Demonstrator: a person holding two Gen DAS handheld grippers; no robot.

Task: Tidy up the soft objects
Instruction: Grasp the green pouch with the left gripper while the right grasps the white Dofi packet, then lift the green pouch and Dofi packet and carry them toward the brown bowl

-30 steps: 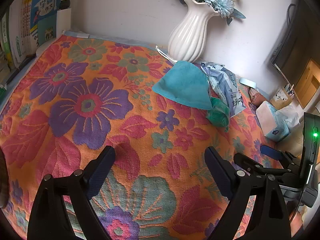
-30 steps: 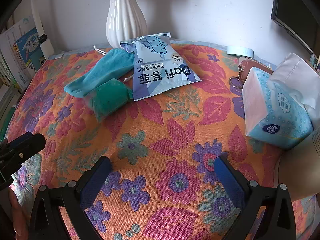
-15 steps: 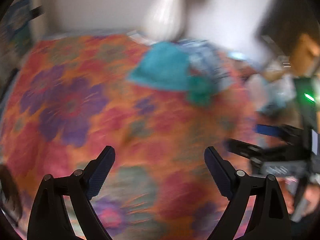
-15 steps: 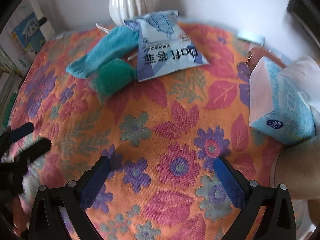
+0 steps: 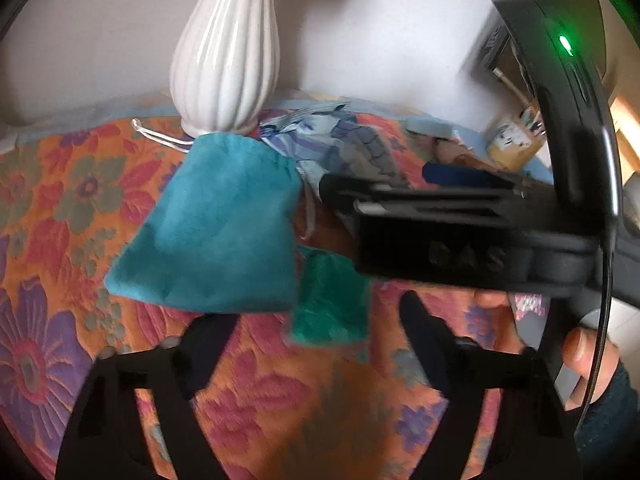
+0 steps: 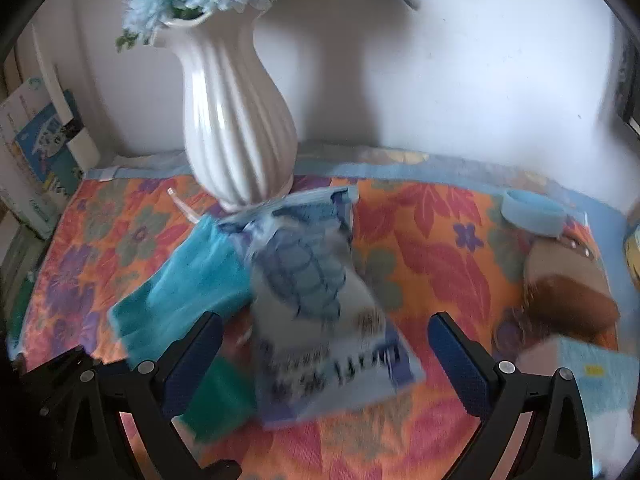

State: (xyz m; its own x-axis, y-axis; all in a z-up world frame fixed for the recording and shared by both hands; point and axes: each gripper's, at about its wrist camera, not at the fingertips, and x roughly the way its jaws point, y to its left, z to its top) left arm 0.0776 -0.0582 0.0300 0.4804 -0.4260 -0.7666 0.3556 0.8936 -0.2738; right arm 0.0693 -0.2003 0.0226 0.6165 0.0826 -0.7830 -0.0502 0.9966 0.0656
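Note:
A teal drawstring pouch [image 5: 208, 224] lies on the flowered cloth in front of the white vase [image 5: 224, 52]. A small green packet [image 5: 328, 300] sits at its right corner, partly under a blue-and-white wipes pack [image 5: 340, 144]. My left gripper [image 5: 316, 340] hovers just short of the green packet; its jaws are closing, and the pads touch nothing. My right gripper [image 6: 324, 356] is open and straddles the wipes pack [image 6: 316, 308] without pressing on it. The pouch [image 6: 188, 288] and green packet [image 6: 216, 396] lie by its left finger. In the left wrist view the right gripper's body [image 5: 460, 216] hides part of the pack.
The vase [image 6: 236, 120] with blue flowers stands right behind the pile, against the wall. At the right are a brown purse [image 6: 568, 288], a blue ring [image 6: 532, 212] and a tissue pack [image 6: 592, 380]. Books [image 6: 36, 160] lean at the left. A hand [image 5: 580, 352] holds the right gripper.
Both grippers have moved forward to the pile by the vase. The left jaws have narrowed. The right gripper now crosses the left wrist view, and the wipes pack lies between its fingers.

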